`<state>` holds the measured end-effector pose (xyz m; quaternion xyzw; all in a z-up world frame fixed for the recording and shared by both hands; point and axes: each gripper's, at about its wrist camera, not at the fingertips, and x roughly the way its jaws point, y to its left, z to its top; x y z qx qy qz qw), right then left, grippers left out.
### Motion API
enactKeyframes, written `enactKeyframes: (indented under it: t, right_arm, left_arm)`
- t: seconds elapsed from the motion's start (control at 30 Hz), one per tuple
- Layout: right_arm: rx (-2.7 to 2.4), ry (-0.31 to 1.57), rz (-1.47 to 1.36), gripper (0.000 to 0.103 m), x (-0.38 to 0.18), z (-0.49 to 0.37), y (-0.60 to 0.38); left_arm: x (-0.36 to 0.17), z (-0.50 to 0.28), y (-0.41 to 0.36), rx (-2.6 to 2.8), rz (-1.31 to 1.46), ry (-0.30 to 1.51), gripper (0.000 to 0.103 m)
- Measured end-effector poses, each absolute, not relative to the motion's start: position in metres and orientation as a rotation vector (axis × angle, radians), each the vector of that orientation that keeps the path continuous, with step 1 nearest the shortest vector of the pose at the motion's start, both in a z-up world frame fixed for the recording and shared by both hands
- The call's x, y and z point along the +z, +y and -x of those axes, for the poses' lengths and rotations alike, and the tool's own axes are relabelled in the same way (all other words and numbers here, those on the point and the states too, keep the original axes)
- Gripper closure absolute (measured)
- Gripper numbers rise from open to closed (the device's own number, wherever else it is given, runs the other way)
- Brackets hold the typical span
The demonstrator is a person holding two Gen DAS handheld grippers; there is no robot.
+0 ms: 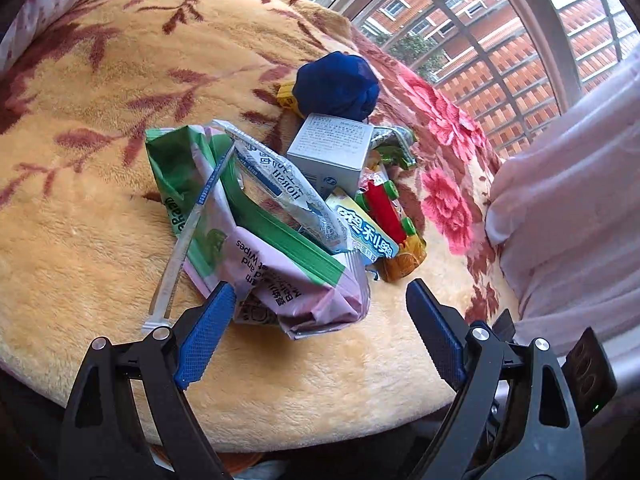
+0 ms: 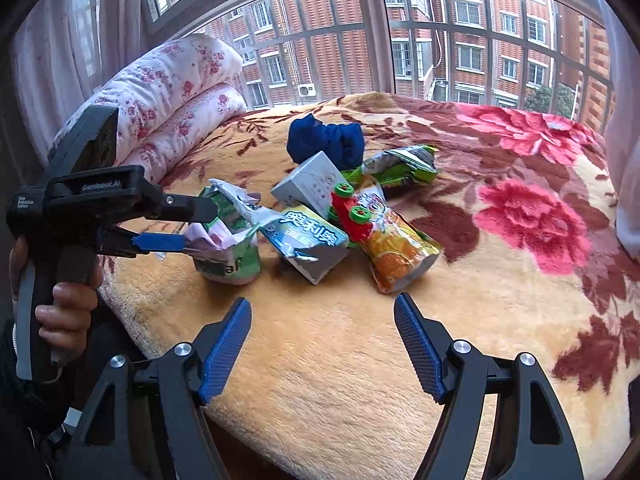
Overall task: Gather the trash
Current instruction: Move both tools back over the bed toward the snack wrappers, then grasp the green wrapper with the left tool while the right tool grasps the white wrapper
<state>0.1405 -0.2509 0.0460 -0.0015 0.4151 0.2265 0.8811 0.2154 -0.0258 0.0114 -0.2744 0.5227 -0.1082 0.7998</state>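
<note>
Left wrist view: the wipes packet [image 1: 280,276], heaped with other wrappers on the bed [image 1: 100,220], is met by the released left hand-held gripper [image 1: 320,328], perhaps touching one pad, and should be pinched at its light, crinkly, slippery folded edge.

Daylight enters a barred window [image 2: 400,40] facing red-brick buildings [image 2: 480,20]; a floral blanket [image 2: 520,260] covers the bed, folded quilts [image 2: 180,92] beside sheer curtains [image 1: 568,208].
</note>
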Motion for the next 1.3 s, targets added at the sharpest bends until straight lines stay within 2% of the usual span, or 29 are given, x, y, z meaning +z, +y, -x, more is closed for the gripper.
enactKeyframes:
  t: [0.3,0.33,0.4,0.43,0.47,0.5,0.6,1.0,1.13,1.3]
  right_arm:
    - [0.495,0.875,-0.083,0.030,0.025,-0.141,-0.276]
    - [0.499,0.879,-0.087,0.030,0.024,-0.142,-0.276]
    - [0.512,0.885,-0.087,0.032,0.023,-0.141,-0.275]
    - [0.518,0.887,-0.083,0.036,0.023,-0.142,-0.273]
    - [0.524,0.891,-0.075,0.038,0.024,-0.143,-0.270]
    - [0.527,0.892,-0.067,0.039,0.025,-0.145,-0.268]
    - [0.545,0.878,-0.043,0.039,0.032,-0.153,-0.254]
    - [0.736,0.846,0.145,0.039,0.055,-0.176,-0.152]
    - [0.822,0.900,0.162,0.047,0.041,-0.174,-0.123]
    - [0.881,0.918,0.130,0.048,0.034,-0.172,-0.103]
  left_arm:
    - [-0.012,-0.236,-0.024,-0.052,0.556,1.138,0.019]
    - [-0.014,-0.237,-0.025,-0.040,0.540,1.138,0.024]
    - [-0.017,-0.236,-0.025,-0.021,0.492,1.132,0.044]
    - [-0.018,-0.234,-0.026,-0.026,0.462,1.124,0.050]
    - [-0.019,-0.233,-0.026,-0.029,0.430,1.114,0.066]
    - [-0.021,-0.231,-0.026,-0.039,0.398,1.106,0.077]
    - [-0.024,-0.223,-0.019,-0.073,0.342,1.079,0.087]
    - [0.001,-0.172,-0.007,-0.168,0.055,0.975,0.091]
    - [0.007,-0.159,0.000,-0.193,0.002,0.948,0.091]
    - [0.008,-0.147,0.005,-0.217,-0.055,0.924,0.091]
